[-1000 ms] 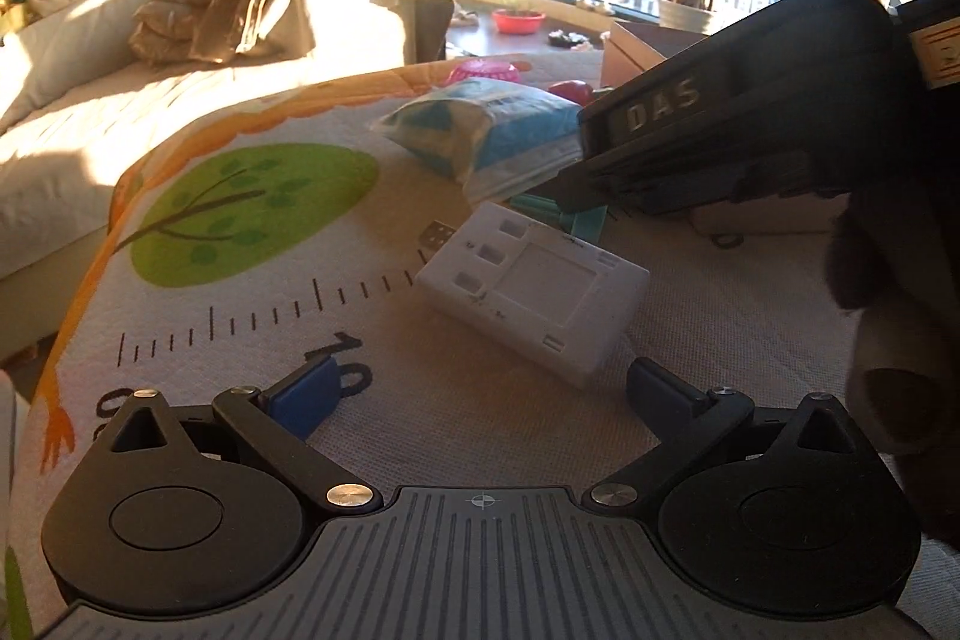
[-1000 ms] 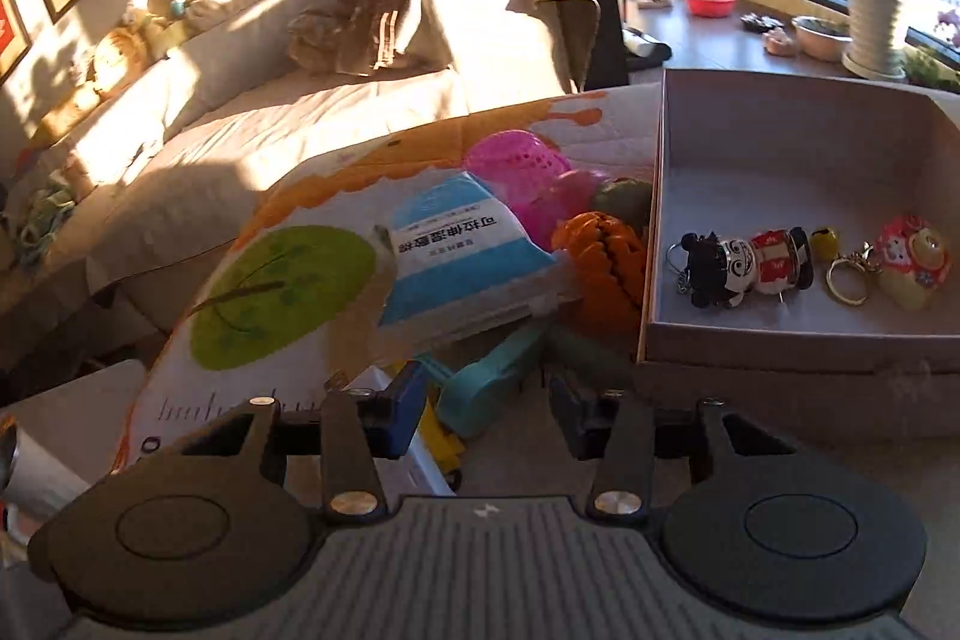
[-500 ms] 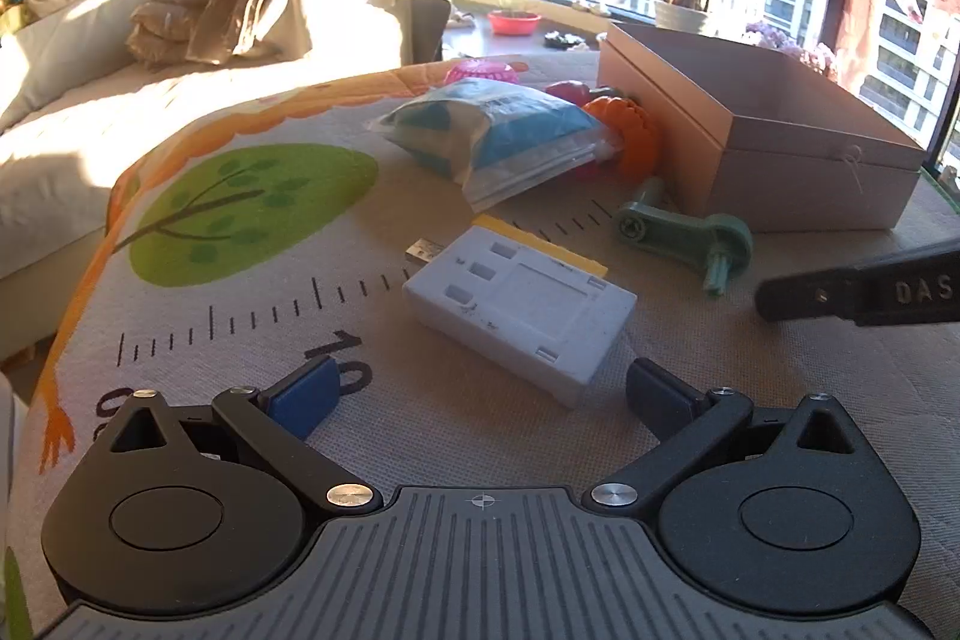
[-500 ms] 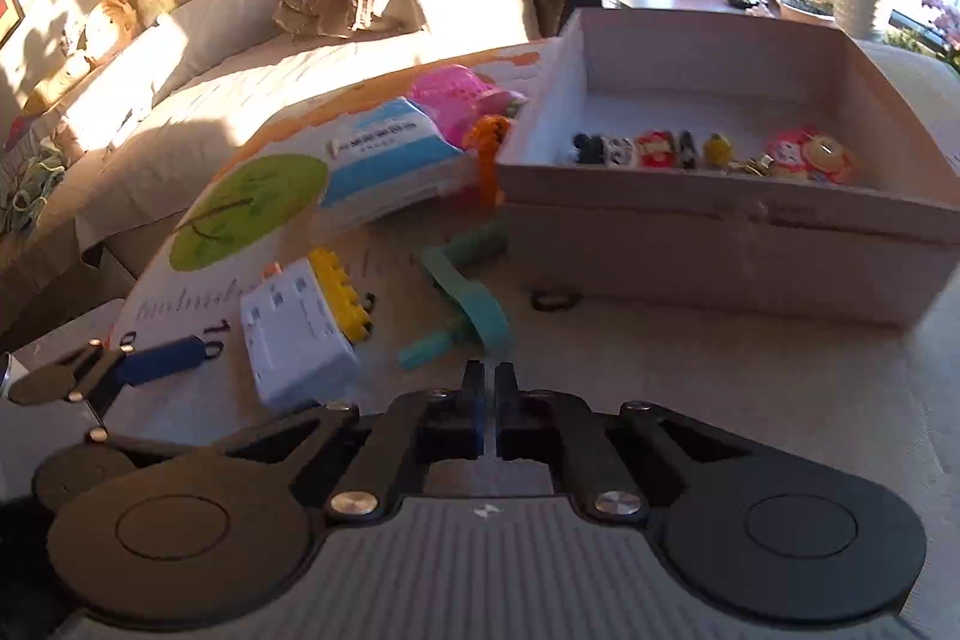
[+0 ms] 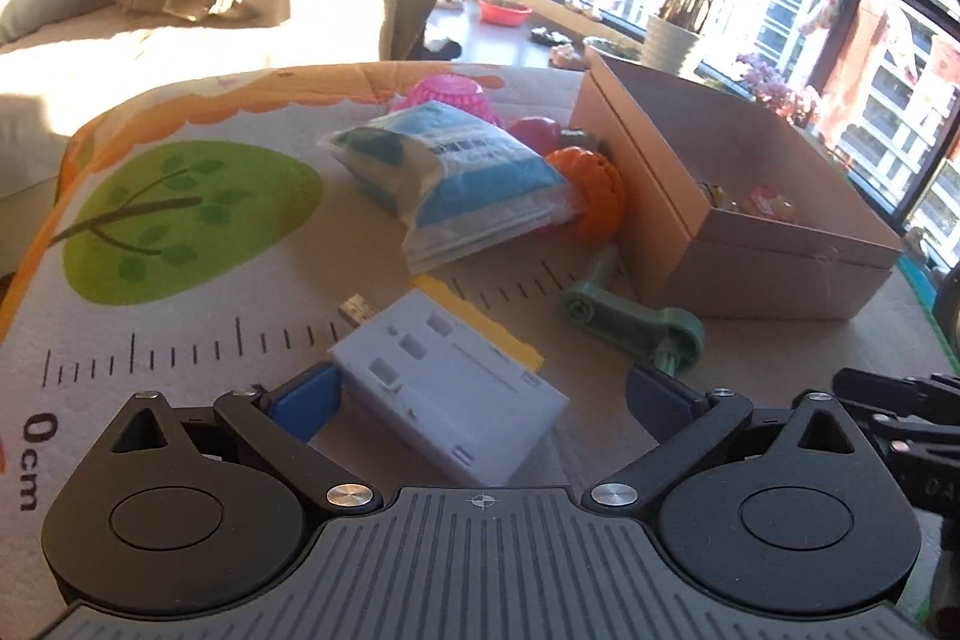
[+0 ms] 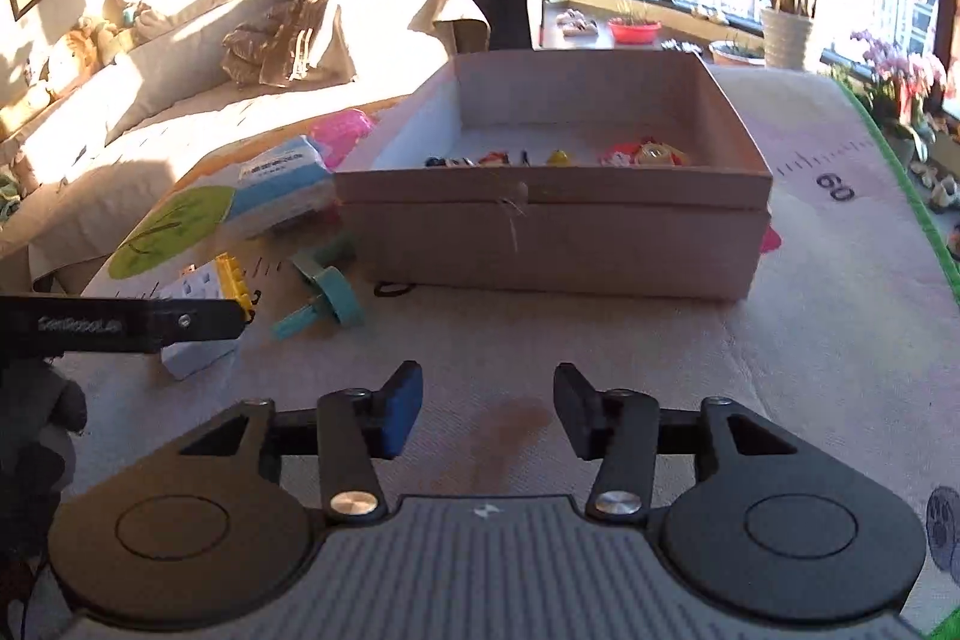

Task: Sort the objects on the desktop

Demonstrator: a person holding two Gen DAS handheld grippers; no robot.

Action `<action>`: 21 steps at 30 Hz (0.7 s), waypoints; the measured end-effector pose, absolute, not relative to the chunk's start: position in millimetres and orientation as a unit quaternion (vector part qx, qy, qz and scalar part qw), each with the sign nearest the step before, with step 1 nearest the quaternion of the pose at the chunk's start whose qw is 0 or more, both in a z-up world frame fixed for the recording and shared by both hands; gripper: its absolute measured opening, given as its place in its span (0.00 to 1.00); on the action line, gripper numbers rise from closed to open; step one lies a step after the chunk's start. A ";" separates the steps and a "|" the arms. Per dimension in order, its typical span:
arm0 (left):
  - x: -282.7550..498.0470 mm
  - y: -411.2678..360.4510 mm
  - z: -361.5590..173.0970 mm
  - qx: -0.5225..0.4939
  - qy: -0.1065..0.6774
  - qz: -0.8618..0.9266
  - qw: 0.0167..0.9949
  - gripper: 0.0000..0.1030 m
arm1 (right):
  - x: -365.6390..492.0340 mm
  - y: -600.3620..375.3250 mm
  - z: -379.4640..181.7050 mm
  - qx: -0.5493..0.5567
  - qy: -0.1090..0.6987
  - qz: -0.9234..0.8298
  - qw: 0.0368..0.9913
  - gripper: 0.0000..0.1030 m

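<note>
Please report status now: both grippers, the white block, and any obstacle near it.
Left gripper open, straddling white block. Right gripper open, empty, over bare mat. Green crank lies beside block; box beyond.

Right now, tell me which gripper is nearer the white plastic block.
Left. The left gripper straddles the white plastic block, fingers open around it. The right gripper hangs open over bare mat, off to its right.

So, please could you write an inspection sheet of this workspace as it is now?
Surface: printed mat with ruler marks.
Job's things: white block, green crank, blue packet, orange ball on the mat; open box holds small figures.
Clutter: pink basket behind the packet.
Grippers: left tool open around the block, not gripping; right tool open, holding nothing.
Cables: nothing seen.
Surroundings: sofa, windows, potted plant.
</note>
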State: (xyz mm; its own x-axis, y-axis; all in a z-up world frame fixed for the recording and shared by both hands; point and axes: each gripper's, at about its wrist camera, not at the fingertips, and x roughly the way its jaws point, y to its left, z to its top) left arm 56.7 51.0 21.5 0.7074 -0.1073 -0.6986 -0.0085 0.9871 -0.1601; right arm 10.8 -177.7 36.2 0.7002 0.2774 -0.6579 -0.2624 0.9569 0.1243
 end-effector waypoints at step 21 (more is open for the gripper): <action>15.2 80.4 22.4 -0.051 0.391 -0.037 0.918 0.84 | 12.5 -110.6 42.0 -0.072 0.356 0.276 0.890 0.18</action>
